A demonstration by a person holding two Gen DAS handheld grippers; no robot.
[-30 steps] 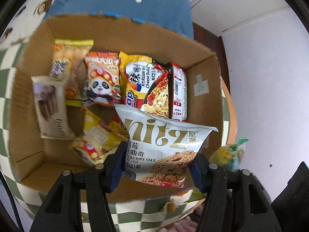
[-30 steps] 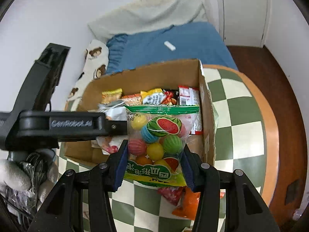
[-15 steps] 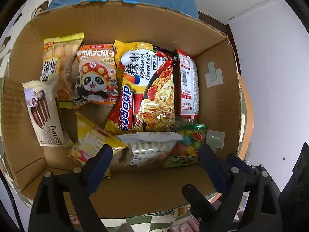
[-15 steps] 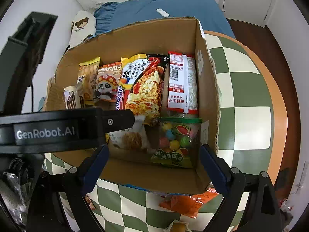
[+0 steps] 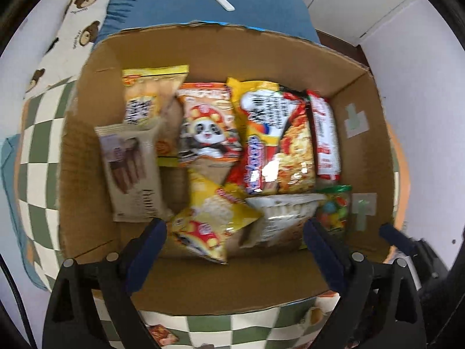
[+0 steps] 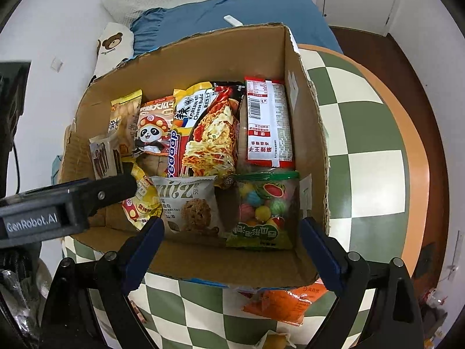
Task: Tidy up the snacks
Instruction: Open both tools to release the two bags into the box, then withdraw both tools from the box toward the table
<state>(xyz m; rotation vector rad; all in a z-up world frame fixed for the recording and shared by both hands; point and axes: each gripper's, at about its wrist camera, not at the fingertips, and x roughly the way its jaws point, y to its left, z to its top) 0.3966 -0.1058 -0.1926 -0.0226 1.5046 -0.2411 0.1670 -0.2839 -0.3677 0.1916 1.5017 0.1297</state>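
An open cardboard box (image 6: 308, 133) on a green-checked table holds several snack packs. The white oat cookie bag (image 6: 189, 203) and the clear bag of coloured candy balls (image 6: 264, 206) lie at its near end; they also show in the left wrist view as the cookie bag (image 5: 283, 218) and the candy bag (image 5: 334, 209). Behind them lie a noodle pack (image 6: 209, 133), a panda pack (image 6: 151, 131) and a red-and-white pack (image 6: 268, 125). My right gripper (image 6: 231, 250) is open and empty above the box's near wall. My left gripper (image 5: 235, 250) is open and empty there too.
An orange snack pack (image 6: 284, 302) lies on the table (image 6: 375, 157) in front of the box, with other packs at the near edge. A bed with a blue cover (image 6: 232, 14) and a bear-print pillow (image 6: 112, 43) stands behind the table.
A second ago each gripper held a bag over the box. Both bags now lie in the box's near end, both grippers are open, and they have pulled back slightly.
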